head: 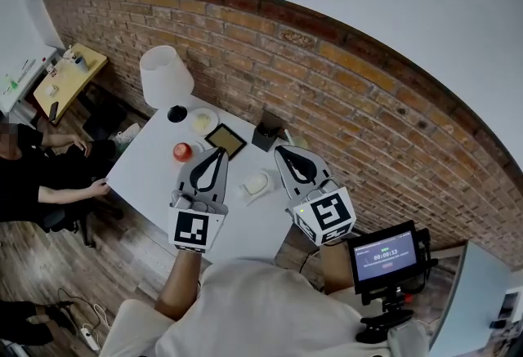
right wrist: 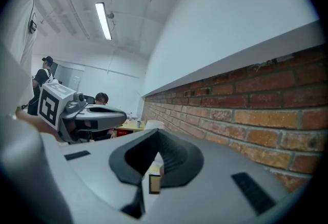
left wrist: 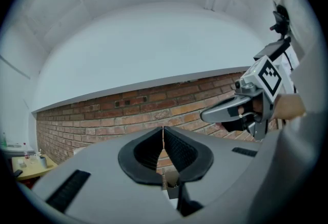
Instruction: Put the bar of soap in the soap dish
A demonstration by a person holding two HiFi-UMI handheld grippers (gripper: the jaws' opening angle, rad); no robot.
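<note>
- The pale oval bar of soap lies on the white surface, low between my two tools. It seems to rest on a small white soap dish already. At this size I cannot say whether it sits properly in the dish or only beside its rim.
- Its long axis looks to run roughly across the head view, from one tool towards the other, but the shape is too small to be sure.
- The left hand-held gripper has its jaws pressed together with nothing between them. It points level at the red brick wall, so the soap lies below and to its right.
- The right hand-held gripper is likewise closed and empty, pointing along the wall. The soap is below and to its left, and I judge this one slightly the nearer.
- Neither gripper view shows the soap, so any reach would mean tipping a tool downward and opening it first.
- Just beyond the left tool's tip sit a small red round object and a dark square framed tile.
- A black box stands near the wall, ahead of the soap.
- Farther off are a white round plate and a white lampshade. None of these stands between the tools and the soap.
- A seated person's hand rests at the surface's left edge, well apart.
</note>
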